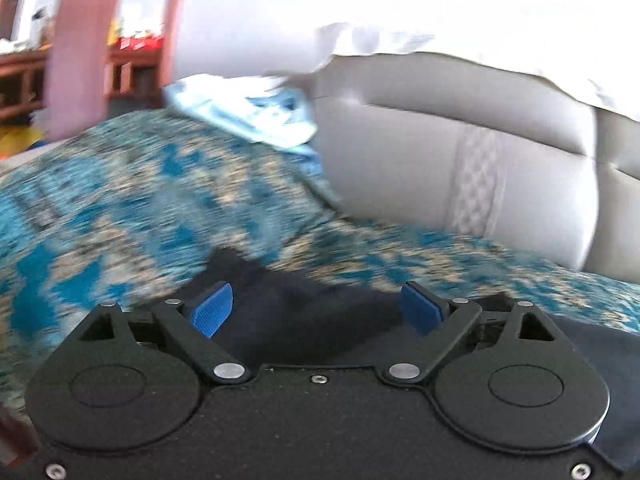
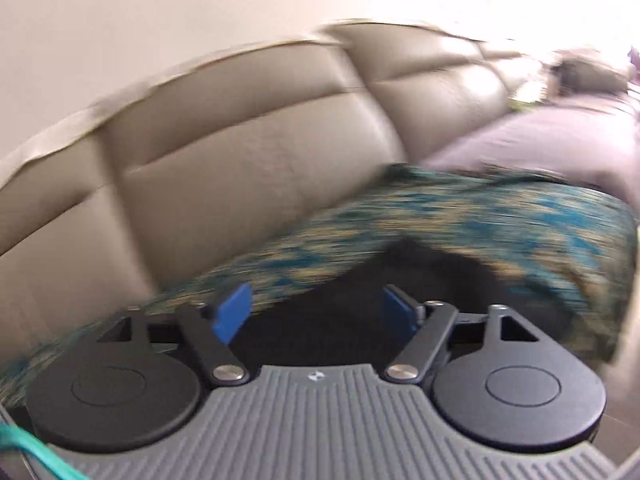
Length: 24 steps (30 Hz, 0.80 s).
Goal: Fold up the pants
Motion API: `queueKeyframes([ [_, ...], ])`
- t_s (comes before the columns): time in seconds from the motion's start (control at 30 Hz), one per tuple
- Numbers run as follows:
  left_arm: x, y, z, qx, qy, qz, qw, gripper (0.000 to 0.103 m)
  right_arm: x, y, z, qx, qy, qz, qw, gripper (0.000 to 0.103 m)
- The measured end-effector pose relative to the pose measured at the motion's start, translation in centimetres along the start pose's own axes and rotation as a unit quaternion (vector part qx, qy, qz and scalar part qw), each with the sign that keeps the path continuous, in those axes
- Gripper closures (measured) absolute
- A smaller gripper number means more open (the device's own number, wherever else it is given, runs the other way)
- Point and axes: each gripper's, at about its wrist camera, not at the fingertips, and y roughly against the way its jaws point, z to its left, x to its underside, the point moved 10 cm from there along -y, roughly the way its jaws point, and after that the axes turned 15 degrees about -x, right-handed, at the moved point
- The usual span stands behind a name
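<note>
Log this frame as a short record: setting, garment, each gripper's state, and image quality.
setting: beige sofa with a teal patterned cover on the seat
garment: dark pants lying on the cover
left gripper: open, pads clear of the cloth
right gripper: open, nothing gripped
other: light blue cloth farther back on the cover
image quality: motion blur in both views

Left tongs point(image 1: 317, 310), right tongs point(image 2: 316, 312): spread wide.
</note>
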Motion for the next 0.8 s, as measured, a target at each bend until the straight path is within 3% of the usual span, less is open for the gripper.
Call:
queueKeyframes([
  [0.07, 0.3, -0.3, -2.7, 0.019, -0.005, -0.006, 0.9998, 0.017, 0.9, -1.5, 4.2, -0.043, 0.023, 0.011, 0.999, 0.009],
  [0.17, 1.2, -1.2, -6.5, 0.042, -0.007, 0.001, 0.9991, 0.038, 3.5, -3.7, 11.2, -0.113, 0.056, 0.040, 0.991, 0.000],
  [0.23, 2.0, -2.0, -9.0, 0.056, -0.020, 0.007, 0.9982, 0.064, 5.9, -4.7, 15.4, -0.156, 0.079, 0.067, 0.982, 0.000],
  [0.33, 3.5, -2.9, -12.8, 0.081, -0.065, 0.017, 0.9944, 0.079, 9.8, -5.6, 20.9, -0.200, 0.130, 0.112, 0.965, 0.000],
  [0.5, 5.4, -4.8, -16.9, 0.089, -0.129, 0.019, 0.9874, 0.079, 13.5, -5.7, 26.7, -0.239, 0.199, 0.140, 0.940, 0.000],
  [0.73, 6.9, -9.1, -16.1, 0.037, -0.127, 0.047, 0.9901, 0.075, 14.8, -7.0, 29.0, -0.245, 0.201, 0.153, 0.936, 0.000],
  [0.8, 6.9, -9.4, -15.7, 0.044, -0.114, 0.051, 0.9912, 0.074, 15.5, -7.4, 29.2, -0.240, 0.204, 0.158, 0.936, 0.000],
])
